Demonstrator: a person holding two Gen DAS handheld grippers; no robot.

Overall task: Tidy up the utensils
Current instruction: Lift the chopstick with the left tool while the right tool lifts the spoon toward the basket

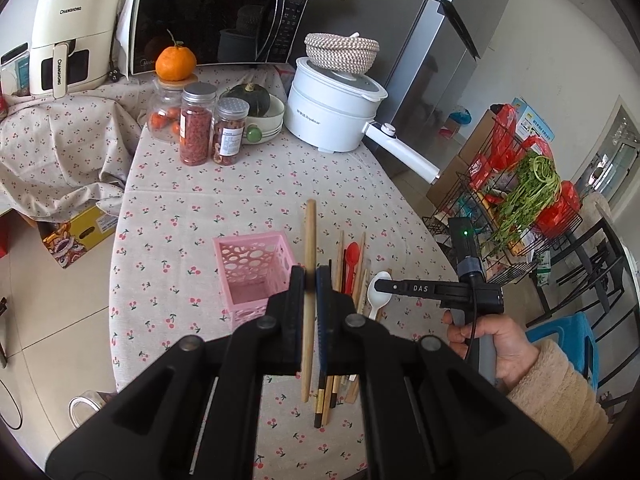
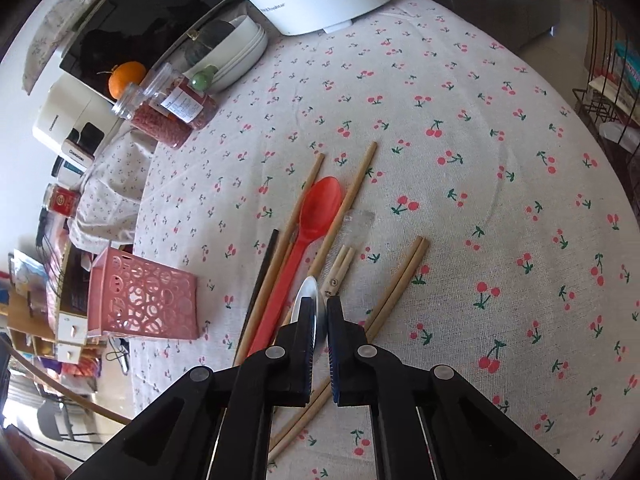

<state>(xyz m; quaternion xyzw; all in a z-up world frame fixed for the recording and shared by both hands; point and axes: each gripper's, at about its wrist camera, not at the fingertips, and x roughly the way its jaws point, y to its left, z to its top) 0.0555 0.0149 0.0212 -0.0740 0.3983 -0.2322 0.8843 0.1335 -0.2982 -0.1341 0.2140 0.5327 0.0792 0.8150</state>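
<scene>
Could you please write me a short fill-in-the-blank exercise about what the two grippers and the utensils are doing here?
1. The left gripper is shut on a wooden ____.
2. The right gripper pinches the ____ spoon.
3. The red spoon lies on the ____.
4. The pink basket stands ____ of the utensil pile in the left wrist view.

Missing words: chopstick; white; tablecloth; left

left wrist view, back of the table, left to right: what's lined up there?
Air fryer → microwave with the orange in front of it → red-filled jar → smaller labelled jar → dark green squash in its white bowl → white electric pot with a woven basket on its lid.
</scene>
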